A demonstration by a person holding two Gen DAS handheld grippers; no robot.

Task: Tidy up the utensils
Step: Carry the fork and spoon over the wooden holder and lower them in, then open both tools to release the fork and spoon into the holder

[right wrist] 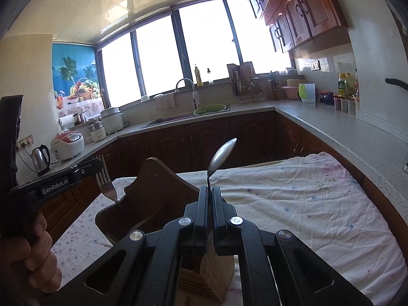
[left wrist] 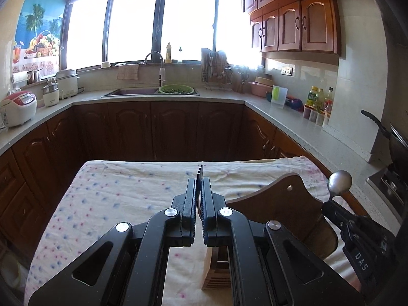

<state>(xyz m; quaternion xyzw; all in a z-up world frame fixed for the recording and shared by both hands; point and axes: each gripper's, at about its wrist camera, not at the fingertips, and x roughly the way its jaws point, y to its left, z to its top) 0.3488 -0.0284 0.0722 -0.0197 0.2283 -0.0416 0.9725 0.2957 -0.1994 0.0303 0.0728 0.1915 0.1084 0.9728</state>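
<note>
Both wrist cameras look closely along their tools toward the window (left wrist: pixel 163 23), sharing the cloth-covered table (right wrist: pixel 306 204).

both tools (left wrist: pixel 199 178) (right wrist: pixel 210 196) clamped shut

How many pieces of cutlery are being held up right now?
2. A fork is pinched in the left gripper, over the wooden holder; a spoon stands upright in the right gripper. More may be hidden inside the holder.

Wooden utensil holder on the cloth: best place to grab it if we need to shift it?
On the brown wooden utensil holder, pinch the top edge of the tall curved back panel, coming down from above. It is a thin upright board that should fit between two fingers; the lighter base block looks too wide.
</note>
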